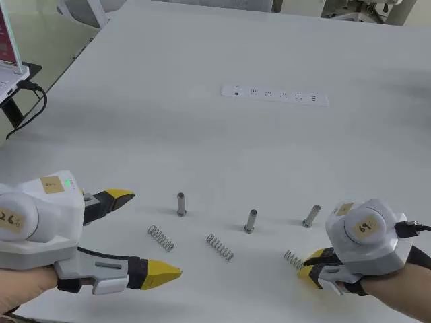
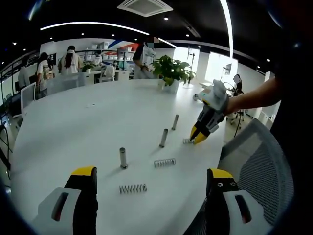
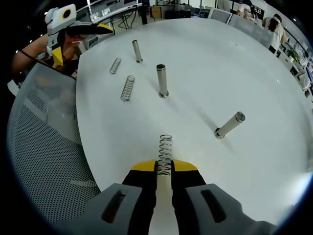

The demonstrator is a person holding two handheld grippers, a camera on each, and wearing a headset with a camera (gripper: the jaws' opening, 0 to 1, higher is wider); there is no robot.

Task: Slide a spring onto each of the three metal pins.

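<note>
- At 7 o'clock the left gripper (image 1: 151,233) is held wide open, empty.
- At 5 o'clock a spring (image 3: 165,147) is pinched in the right gripper (image 3: 165,167).

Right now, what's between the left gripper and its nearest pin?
A loose spring lies between the open left gripper and that pin, touching neither. The left gripper view shows it.

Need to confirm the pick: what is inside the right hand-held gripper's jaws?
One end of a small coiled steel spring; the right hand-held gripper is shut on it. How far it reaches back is hidden by the yellow tips.
</note>
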